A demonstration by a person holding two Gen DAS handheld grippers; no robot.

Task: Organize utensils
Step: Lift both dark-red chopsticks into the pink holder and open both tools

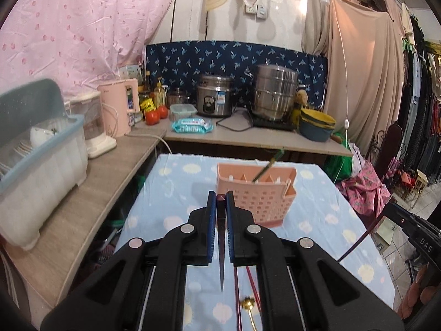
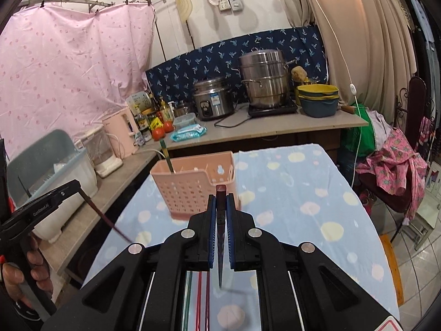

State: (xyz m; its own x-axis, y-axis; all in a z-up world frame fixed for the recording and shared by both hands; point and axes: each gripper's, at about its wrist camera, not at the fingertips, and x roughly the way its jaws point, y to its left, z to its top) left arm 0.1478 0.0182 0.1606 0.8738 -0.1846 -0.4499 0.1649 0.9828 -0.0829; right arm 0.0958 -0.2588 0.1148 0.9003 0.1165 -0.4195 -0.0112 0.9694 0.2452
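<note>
Blue spotted tablecloth fronts cluttered counter.

I've got a dark red chopstick pinched near its blunt end, tip hanging down over the blue cloth, and a second chopstick just like it in the other hand. The pink holder stands upright mid-table, perforated sides, dividers inside, one green chopstick leaning out of it. A gold spoon and red chopsticks lie flat close by.
</note>
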